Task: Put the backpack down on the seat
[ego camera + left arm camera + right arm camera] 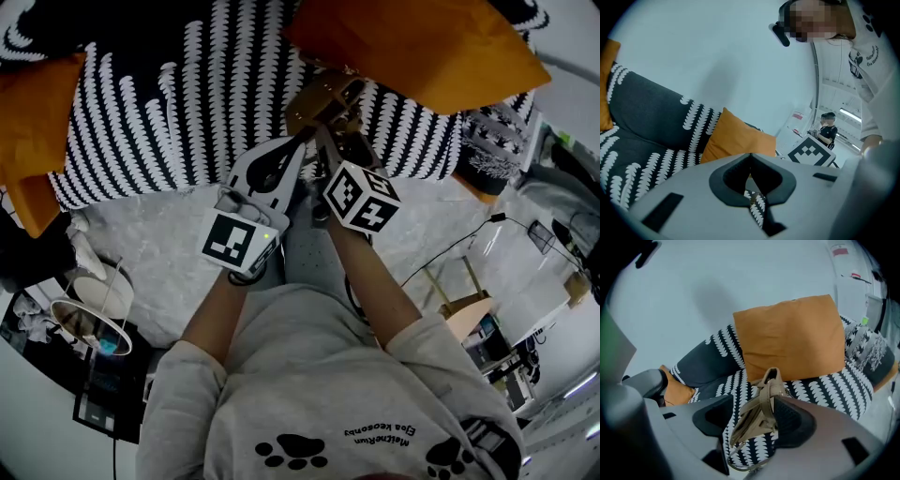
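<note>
Head view: the tan backpack (323, 97) sits on the patterned sofa seat (169, 122), right in front of both grippers. Left gripper view: the left gripper (750, 155) is pinched together on nothing. Right gripper view: the right gripper (753, 401) is spread wide, with the backpack's strap between its jaws, leaning against one pad.

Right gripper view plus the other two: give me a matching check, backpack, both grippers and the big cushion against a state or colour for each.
Things:
1. backpack
2. left gripper
3. right gripper
4. cushion

States:
A. jaws together, nothing between them
B. orange, upright behind the backpack
C. tan, resting on the seat
D. jaws apart, with the backpack between them

Pairs: 1-C, 2-A, 3-D, 4-B
</note>
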### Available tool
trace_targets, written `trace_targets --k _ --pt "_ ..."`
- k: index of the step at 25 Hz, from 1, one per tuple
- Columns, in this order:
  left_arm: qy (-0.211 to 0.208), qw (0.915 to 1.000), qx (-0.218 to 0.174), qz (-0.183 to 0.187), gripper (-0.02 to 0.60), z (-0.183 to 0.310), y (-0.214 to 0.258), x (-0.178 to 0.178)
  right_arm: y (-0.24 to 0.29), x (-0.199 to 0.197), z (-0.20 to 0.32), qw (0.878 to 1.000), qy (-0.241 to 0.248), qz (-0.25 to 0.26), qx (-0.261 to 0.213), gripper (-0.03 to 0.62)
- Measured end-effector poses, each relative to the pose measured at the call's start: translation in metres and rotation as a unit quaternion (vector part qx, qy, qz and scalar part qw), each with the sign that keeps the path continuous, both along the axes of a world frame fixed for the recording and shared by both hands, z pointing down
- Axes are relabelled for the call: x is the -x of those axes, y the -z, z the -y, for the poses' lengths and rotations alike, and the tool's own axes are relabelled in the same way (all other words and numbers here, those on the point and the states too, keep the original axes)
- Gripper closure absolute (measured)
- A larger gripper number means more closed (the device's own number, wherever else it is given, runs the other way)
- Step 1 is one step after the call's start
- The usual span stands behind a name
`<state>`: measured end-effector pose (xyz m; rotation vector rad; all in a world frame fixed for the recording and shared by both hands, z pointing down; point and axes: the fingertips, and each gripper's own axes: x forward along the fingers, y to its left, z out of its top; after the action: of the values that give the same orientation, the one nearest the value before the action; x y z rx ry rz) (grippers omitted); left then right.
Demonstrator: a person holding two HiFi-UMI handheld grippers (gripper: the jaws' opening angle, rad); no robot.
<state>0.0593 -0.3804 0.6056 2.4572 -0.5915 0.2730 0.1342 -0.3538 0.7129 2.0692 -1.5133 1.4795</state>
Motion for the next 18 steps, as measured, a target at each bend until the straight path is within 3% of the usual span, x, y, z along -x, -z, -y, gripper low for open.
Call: trace_targets --k 5,14,18 --pt "-0.01 0.9999 -0.003 0.001 0.563 -0.015 0.0 -0.014 0.005 -0.016 -0.015 0.999 0.013 -0.041 0.004 0.333" --pt "-0.019 0.9994 -0.026 0.009 0.563 -0.038 0.018 -0.025 0.049 -0.038 -0.027 0.994 0.043 -0.09 -0.044 0.333" --pt "0.006 0.9993 -0.037 0.01 0.563 -0.044 0.045 -0.025 0.074 -0.046 -0.038 0.992 0.057 -0.102 -0.037 0.335"
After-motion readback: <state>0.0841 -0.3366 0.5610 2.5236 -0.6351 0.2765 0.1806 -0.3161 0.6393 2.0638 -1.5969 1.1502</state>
